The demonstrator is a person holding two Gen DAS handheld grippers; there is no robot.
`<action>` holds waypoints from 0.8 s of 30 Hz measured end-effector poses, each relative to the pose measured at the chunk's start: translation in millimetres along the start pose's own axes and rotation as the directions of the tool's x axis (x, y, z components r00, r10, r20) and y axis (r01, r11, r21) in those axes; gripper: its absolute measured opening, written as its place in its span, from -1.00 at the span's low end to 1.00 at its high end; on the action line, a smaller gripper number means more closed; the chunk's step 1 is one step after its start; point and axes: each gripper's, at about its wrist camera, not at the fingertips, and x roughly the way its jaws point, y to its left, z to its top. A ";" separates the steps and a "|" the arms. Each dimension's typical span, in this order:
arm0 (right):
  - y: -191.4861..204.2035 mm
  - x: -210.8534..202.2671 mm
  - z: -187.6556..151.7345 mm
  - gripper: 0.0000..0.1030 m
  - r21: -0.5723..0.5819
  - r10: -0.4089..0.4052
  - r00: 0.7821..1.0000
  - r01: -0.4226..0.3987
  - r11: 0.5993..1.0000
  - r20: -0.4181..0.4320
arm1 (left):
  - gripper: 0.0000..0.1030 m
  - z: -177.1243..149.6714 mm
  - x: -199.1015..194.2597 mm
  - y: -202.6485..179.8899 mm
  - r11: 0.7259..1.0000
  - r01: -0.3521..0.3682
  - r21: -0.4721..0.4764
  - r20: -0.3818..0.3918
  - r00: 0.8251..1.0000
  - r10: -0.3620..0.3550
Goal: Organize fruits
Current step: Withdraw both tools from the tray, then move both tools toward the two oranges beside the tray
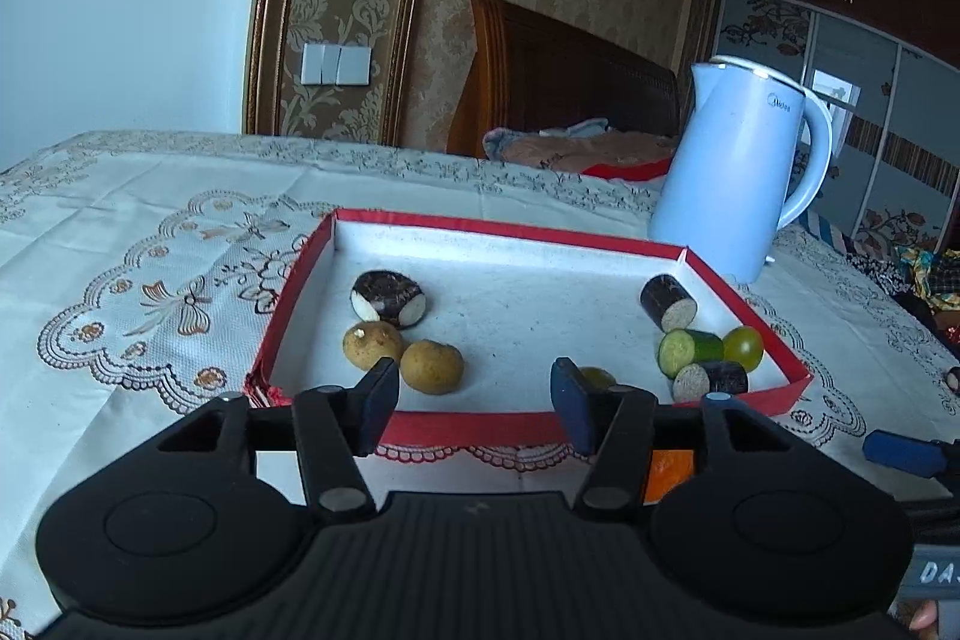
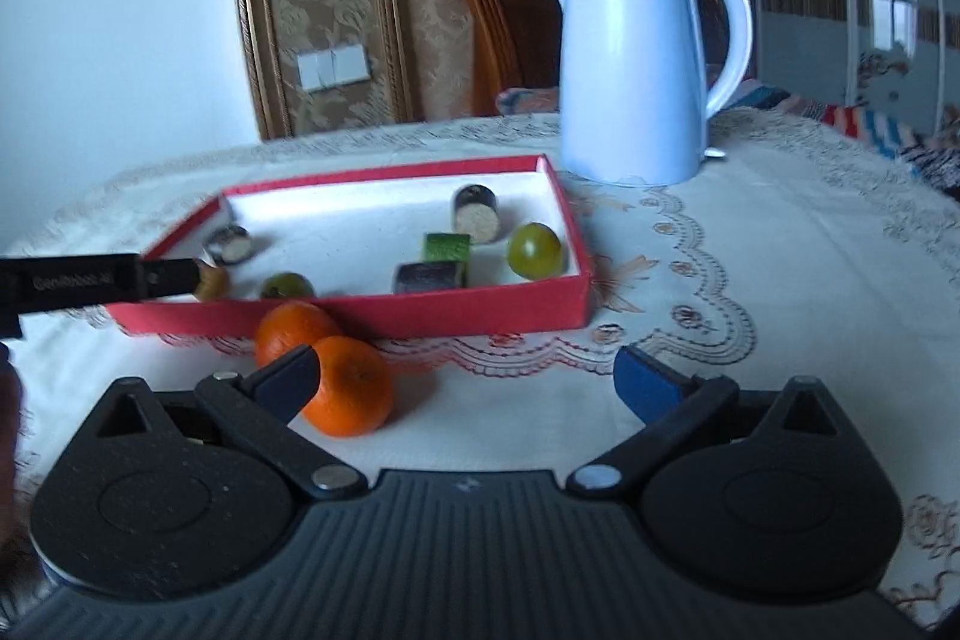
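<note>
Tangerines (image 2: 345, 388) beside wide-open right fingers (image 2: 288, 381); left fingers (image 1: 381, 394) part-open, empty.

A: Where does the left wrist view sit?
B: Low at the red tray's (image 1: 474, 427) near edge, facing the far wall.
A: The right one?
B: Further back and rightward; both share tray and kettle (image 2: 630, 70).
</note>
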 end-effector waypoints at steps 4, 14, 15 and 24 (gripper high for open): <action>14.9 5.5 -2.1 1.00 -0.064 0.100 0.994 -0.103 0.993 -0.055 | 0.07 0.0 0.3 -1.7 1.000 0.018 0.011 -0.007 1.000 -0.018; 23.9 12.2 1.9 1.00 -0.108 -0.070 0.997 0.066 0.992 -0.035 | 0.07 -0.5 1.4 -3.1 0.999 0.030 0.024 -0.018 0.999 -0.030; 20.6 9.2 2.8 1.00 -0.102 -0.097 0.995 0.095 0.990 -0.016 | 0.07 -0.8 0.6 -3.9 0.999 0.039 0.029 -0.016 0.999 -0.039; 3.5 3.0 0.2 1.00 -0.074 0.029 0.998 -0.034 0.997 -0.059 | 0.24 -5.5 -9.7 -18.6 0.990 0.089 0.108 0.038 0.995 -0.094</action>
